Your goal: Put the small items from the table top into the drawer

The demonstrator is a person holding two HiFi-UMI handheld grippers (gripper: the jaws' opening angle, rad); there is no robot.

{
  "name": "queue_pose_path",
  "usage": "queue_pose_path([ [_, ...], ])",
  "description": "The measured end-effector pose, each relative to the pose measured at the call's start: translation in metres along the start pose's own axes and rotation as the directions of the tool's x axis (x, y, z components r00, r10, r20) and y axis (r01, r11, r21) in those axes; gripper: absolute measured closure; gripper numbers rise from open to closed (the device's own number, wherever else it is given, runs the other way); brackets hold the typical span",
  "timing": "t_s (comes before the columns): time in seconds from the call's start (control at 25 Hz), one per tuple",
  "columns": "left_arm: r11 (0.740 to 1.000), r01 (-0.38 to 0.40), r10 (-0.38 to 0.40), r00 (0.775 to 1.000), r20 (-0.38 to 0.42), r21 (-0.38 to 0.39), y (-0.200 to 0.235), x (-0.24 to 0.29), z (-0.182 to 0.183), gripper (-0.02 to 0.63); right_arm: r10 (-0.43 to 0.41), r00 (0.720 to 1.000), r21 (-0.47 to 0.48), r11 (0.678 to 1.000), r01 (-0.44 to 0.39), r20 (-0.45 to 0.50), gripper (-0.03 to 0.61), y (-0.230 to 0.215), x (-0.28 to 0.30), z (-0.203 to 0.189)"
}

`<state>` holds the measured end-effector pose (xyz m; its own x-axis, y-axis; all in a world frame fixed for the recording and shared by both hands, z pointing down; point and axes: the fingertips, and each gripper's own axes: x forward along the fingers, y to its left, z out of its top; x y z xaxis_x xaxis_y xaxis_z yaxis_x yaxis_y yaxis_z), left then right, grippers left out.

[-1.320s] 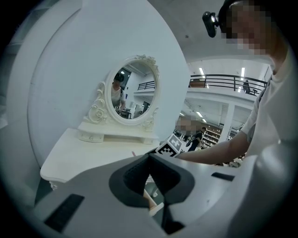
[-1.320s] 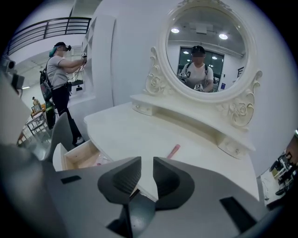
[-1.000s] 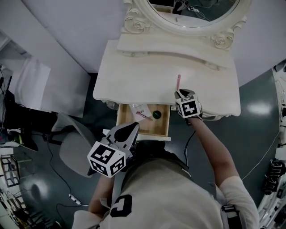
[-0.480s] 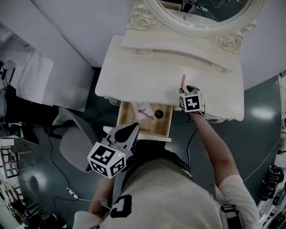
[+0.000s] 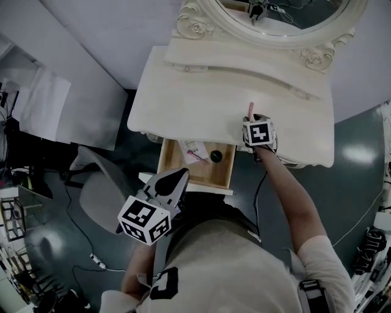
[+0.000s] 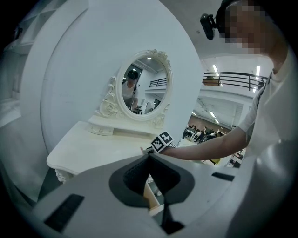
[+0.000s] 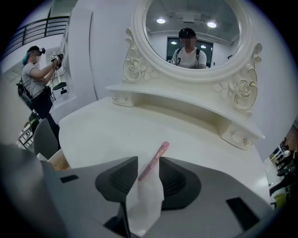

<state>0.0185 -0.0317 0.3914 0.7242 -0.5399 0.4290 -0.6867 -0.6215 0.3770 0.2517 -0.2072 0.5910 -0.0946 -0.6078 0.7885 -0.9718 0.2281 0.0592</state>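
A slim pink pen [image 7: 160, 149] lies on the white dressing table [image 5: 201, 104], right of the middle. My right gripper [image 7: 149, 160] points down over the pen's near end. Its jaws have just been opening; the pen lies in the gap and the pads do not press on it. In the head view this gripper [image 5: 252, 118] sits just below the pen [image 5: 250, 110]. The wooden drawer [image 5: 166, 160] stands pulled out, holding a black round item [image 5: 215, 156] and a white packet [image 5: 192, 150]. My left gripper [image 5: 183, 172] hovers by the drawer's front, shut and empty, its tips [image 6: 149, 157] meeting.
An oval mirror [image 5: 275, 18] in an ornate white frame and a low shelf [image 5: 244, 70] stand at the table's back. A grey chair [image 5: 101, 195] is on the floor at the left of the drawer. A person stands in the room at the left [image 7: 35, 79].
My right gripper has moved forward and down over the pink pen's near end. The left gripper has stayed by the drawer front.
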Motion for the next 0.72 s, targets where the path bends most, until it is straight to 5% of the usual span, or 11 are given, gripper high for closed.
queue_pose_path([
  [0.6,0.999,-0.033,0.033,0.999,-0.004,-0.024,0.011,0.001,0.0,0.558,0.013,0.998,0.038,0.999,-0.011,-0.056,0.448,-0.003,0.022,-0.011],
  [0.72,0.999,-0.032,0.032,0.999,0.0,-0.021,0.011,0.001,0.001,0.558,0.044,0.997,0.024,0.999,-0.043,-0.056,0.498,0.004,0.024,-0.01],
])
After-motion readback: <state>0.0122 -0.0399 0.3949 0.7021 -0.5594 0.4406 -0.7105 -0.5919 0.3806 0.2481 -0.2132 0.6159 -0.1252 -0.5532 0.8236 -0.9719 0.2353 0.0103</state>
